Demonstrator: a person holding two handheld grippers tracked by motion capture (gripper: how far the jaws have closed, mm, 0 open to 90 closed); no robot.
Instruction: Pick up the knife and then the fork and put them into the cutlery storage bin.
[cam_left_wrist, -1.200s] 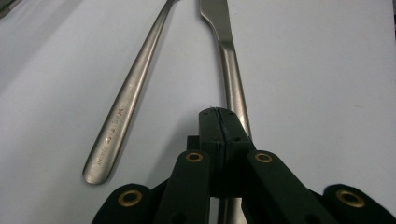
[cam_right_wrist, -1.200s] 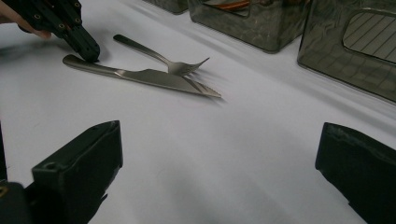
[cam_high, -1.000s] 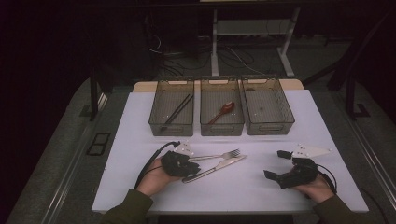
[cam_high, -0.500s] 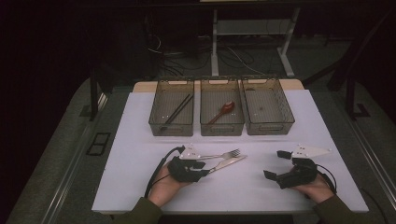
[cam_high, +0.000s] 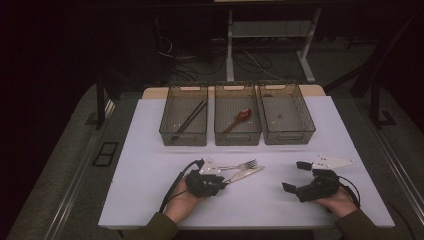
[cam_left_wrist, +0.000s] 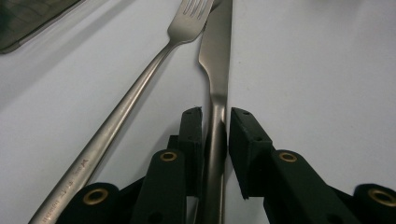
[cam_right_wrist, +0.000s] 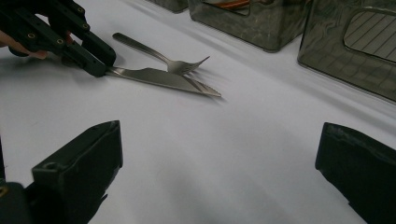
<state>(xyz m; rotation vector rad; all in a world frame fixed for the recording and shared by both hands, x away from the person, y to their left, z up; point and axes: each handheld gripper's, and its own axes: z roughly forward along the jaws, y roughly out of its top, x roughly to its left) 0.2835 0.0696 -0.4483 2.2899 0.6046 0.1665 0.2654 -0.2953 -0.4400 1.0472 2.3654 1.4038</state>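
Observation:
A steel knife (cam_high: 245, 175) and a fork (cam_high: 240, 165) lie side by side on the white table, tips toward the right. My left gripper (cam_high: 222, 181) lies low on the table at the knife's handle end. In the left gripper view its jaws (cam_left_wrist: 215, 116) have just been closing, and the pads now sit against both sides of the knife handle (cam_left_wrist: 215, 140). The fork (cam_left_wrist: 140, 88) lies just outside the left jaw. My right gripper (cam_high: 294, 176) rests at the right front, open wide with nothing in it (cam_right_wrist: 219, 140). From there I see the knife (cam_right_wrist: 163, 78) and fork (cam_right_wrist: 159, 55).
Three clear bins stand in a row at the back. The left bin (cam_high: 183, 137) holds dark chopsticks (cam_high: 190, 116). In the middle bin (cam_high: 238, 137) lies a reddish spoon (cam_high: 239, 119), and the right bin (cam_high: 290, 136) looks bare. Bare white tabletop (cam_high: 265, 200) lies between my hands.
My left hand has slid a little to the right and down, bringing its jaws around the knife handle. The right hand, knife and fork have stayed where they were.

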